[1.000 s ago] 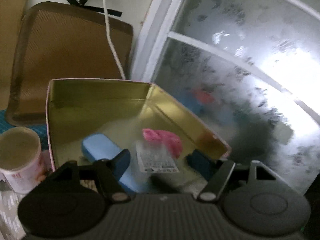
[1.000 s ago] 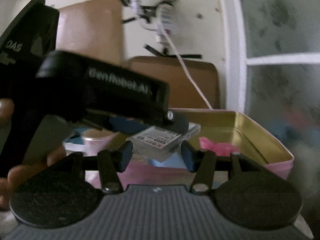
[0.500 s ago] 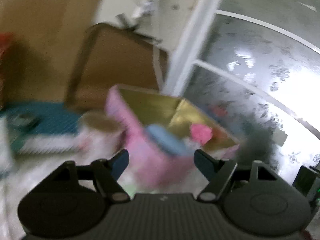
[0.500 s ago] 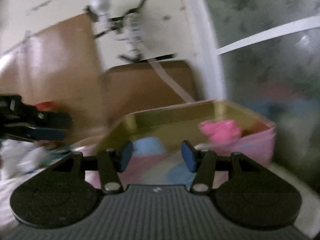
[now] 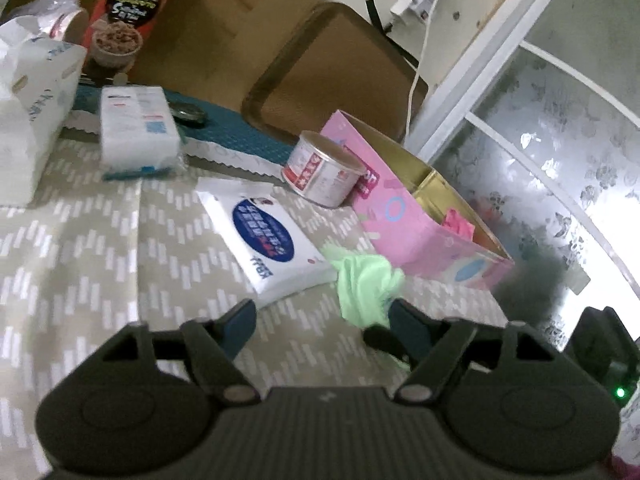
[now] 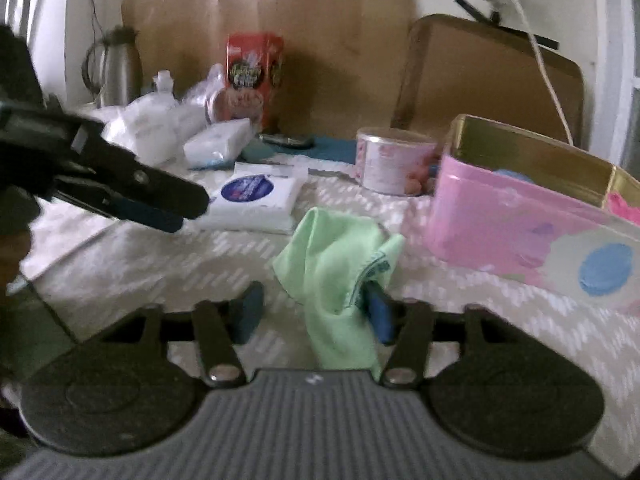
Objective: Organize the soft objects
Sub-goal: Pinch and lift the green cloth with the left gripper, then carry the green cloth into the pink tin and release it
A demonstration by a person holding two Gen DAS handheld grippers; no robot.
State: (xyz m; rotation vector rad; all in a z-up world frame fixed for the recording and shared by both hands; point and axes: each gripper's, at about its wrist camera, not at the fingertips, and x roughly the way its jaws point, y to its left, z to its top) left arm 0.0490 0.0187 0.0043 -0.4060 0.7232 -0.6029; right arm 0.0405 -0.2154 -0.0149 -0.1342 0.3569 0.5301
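Note:
A crumpled green cloth (image 6: pixel 340 272) lies on the patterned tablecloth (image 6: pixel 160 272) in front of the open pink tin (image 6: pixel 500 220). My right gripper (image 6: pixel 316 312) is down around the cloth. Its jaws are closing, but the cloth only drapes over the right finger and the left pad is still clear of it. My left gripper (image 5: pixel 320 320) hovers low over the table with its jaws opening and nothing held. The green cloth (image 5: pixel 364 280) is just ahead of its right finger, and a white wipe pack (image 5: pixel 268 236) lies ahead on the left. A pink soft thing (image 5: pixel 458 224) sits inside the tin (image 5: pixel 400 216).
A small can (image 5: pixel 320 168) stands against the tin's left end. Behind it are a white packet (image 5: pixel 138 128), a tissue bag (image 5: pixel 28 112), a red box (image 5: pixel 132 8) and a brown tray (image 5: pixel 340 72) leaning on the wall. A frosted window (image 5: pixel 560 140) closes off the right.
My left gripper has pulled back and left from over the tin, down towards the table. My right gripper has dropped from in front of the tin to the green cloth, now between its fingers.

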